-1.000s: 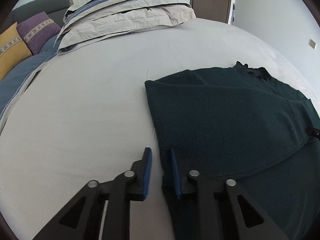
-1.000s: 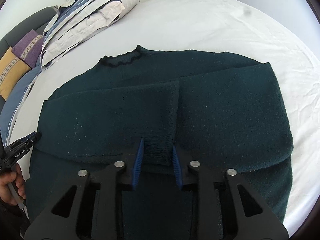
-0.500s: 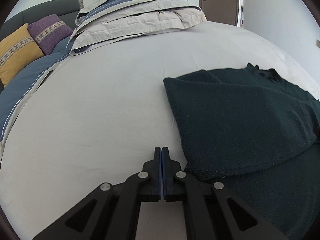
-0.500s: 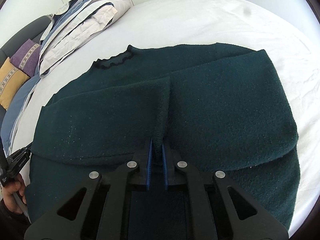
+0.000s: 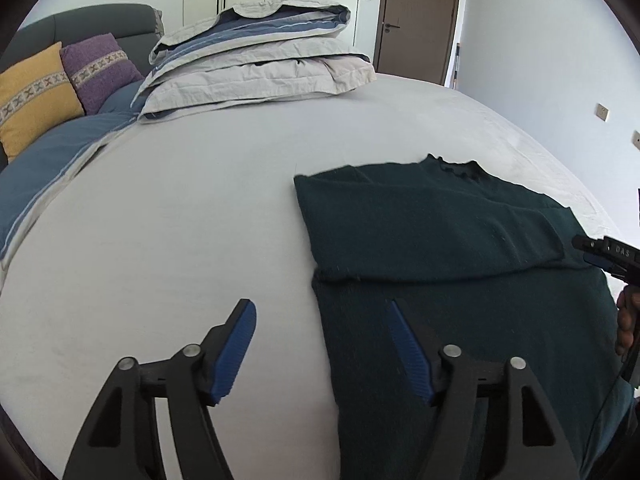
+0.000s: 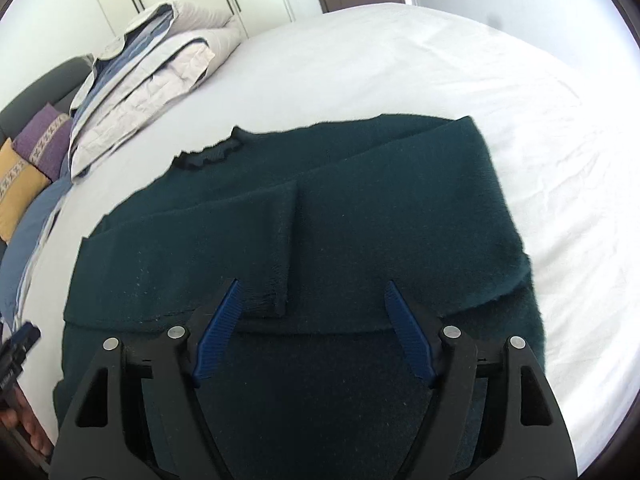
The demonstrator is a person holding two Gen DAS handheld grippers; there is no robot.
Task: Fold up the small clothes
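A dark green sweater (image 5: pixel 460 240) (image 6: pixel 360 208) lies flat on the white bed sheet (image 5: pixel 180 220), both sleeves folded in across its chest, collar at the far end. My left gripper (image 5: pixel 322 306) hovers over the sweater's left edge, its jaws opening with nothing pressed between them; one finger is over the sheet, the other over the knit. Above the sweater's lower middle, just short of the folded sleeve cuffs, my right gripper (image 6: pixel 312 286) has its jaws opening too, free of the cloth. The right gripper's tip (image 5: pixel 600 250) shows at the left view's right edge.
A folded grey-and-blue duvet (image 5: pixel 256 64) is stacked at the far end of the bed. Yellow and purple cushions (image 5: pixel 60 84) lean on a grey headboard at the far left. A brown door (image 5: pixel 416 20) and wall stand beyond. A hand (image 5: pixel 626 320) holds the right gripper.
Both grippers were shut half a second ago, the right one pinching the sleeve cuffs; now both are wide apart and drawn back and up. The sleeves lie released on the sweater.
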